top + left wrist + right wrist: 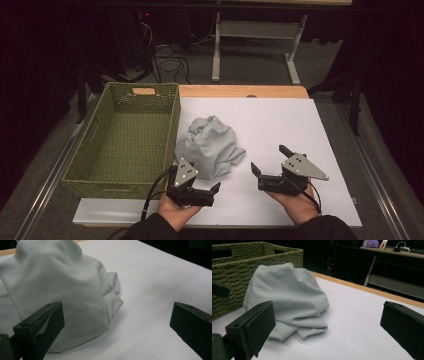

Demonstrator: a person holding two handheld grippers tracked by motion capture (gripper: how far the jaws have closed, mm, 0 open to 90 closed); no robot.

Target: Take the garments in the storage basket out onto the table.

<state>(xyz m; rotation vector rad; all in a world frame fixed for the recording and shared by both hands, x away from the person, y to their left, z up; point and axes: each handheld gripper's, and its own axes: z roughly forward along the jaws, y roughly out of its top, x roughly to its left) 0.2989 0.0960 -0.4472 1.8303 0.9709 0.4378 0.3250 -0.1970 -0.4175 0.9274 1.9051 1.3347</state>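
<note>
A crumpled grey cloth (210, 146) lies on the white counter (280, 125) beside a green woven basket (125, 137); the left hand-held gripper (202, 187) and the right hand-held gripper (270, 160) both gape wide, empty, near the cloth.

Black sleeves; 2 black grippers, left (200, 186) and right (270, 161), grey three-cornered plates, black cables.

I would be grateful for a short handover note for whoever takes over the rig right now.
Left gripper: open, holding nothing, at the near edge of the crumpled grey cloth.
Right gripper: open, holding nothing, to the cloth's right, apart from it.
Cloth: heaped on the white table, beside the green wicker basket.
Done: nothing gripped yet.
Left: probably grasp the cloth; the basket holds nothing.
</note>
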